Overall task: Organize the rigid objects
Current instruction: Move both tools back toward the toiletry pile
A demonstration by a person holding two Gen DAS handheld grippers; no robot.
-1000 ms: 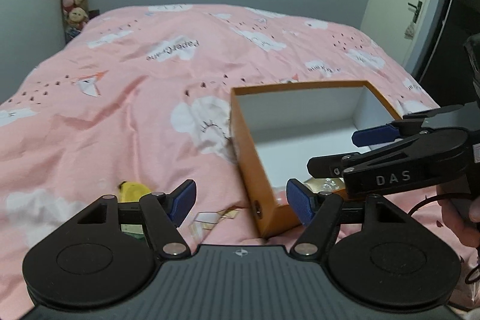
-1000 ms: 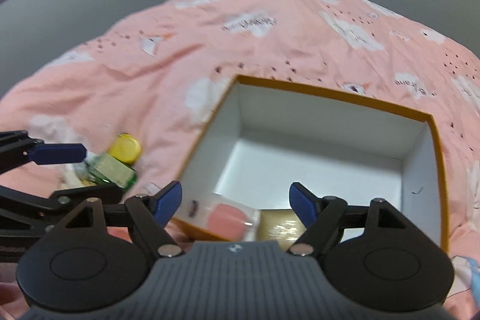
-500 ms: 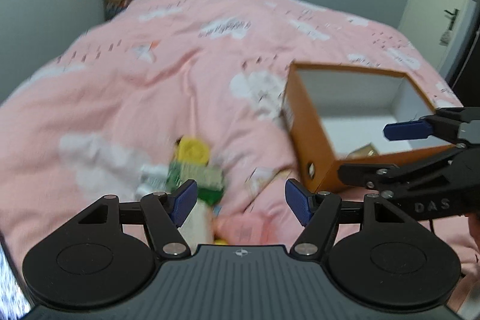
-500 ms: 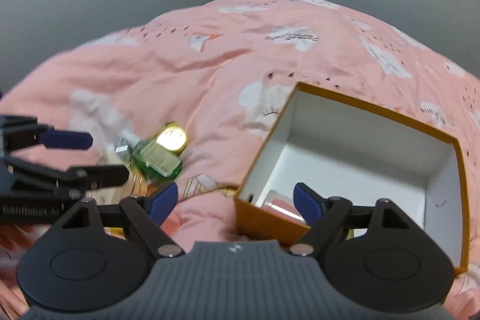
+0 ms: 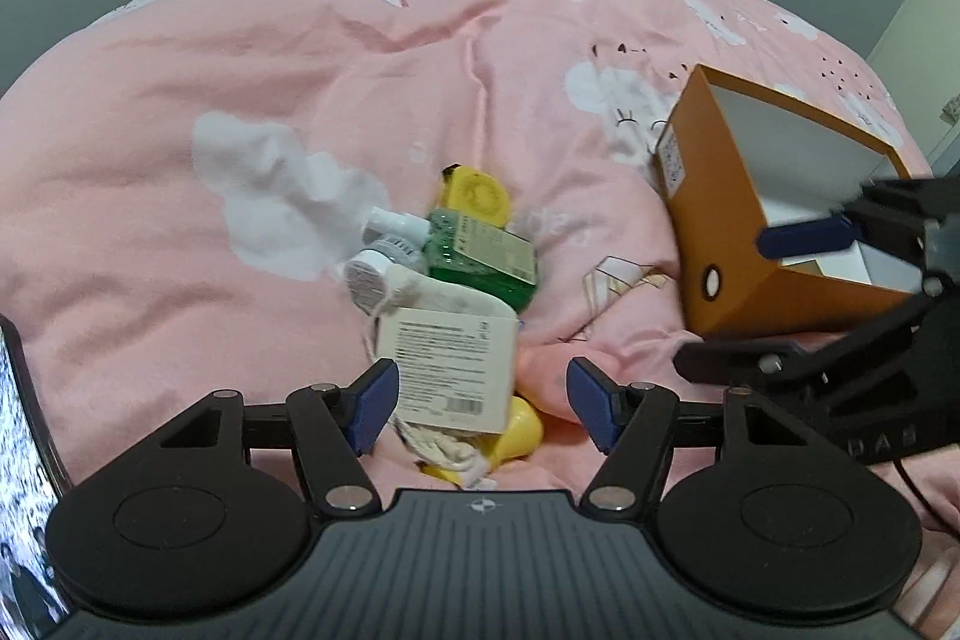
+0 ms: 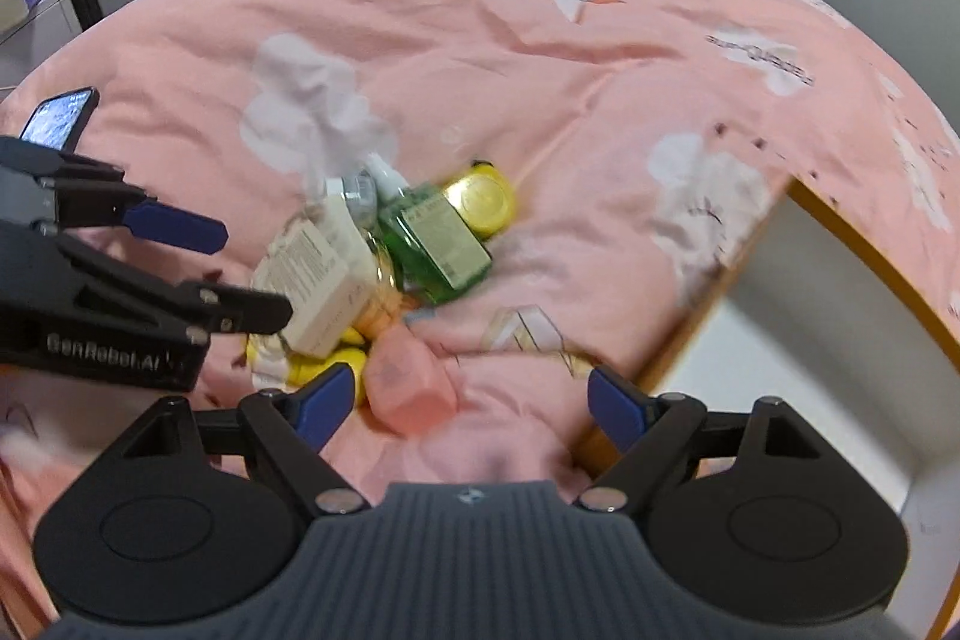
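Pile (image 5: 456, 280) at frame centre, box (image 5: 744, 244) at right edge. Left gripper (image 5: 480, 403) wide, empty; right gripper (image 6: 462, 400) wide, empty. Straddle white pack (image 5: 450, 364) squarely across its narrow sides, avoid cord, lift clear.

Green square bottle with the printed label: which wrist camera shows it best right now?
The left wrist view. There the green square bottle lies sharp and near centre in the pile on the pink duvet, label visible, ahead of the open left gripper. The right wrist view shows the same bottle motion-blurred.
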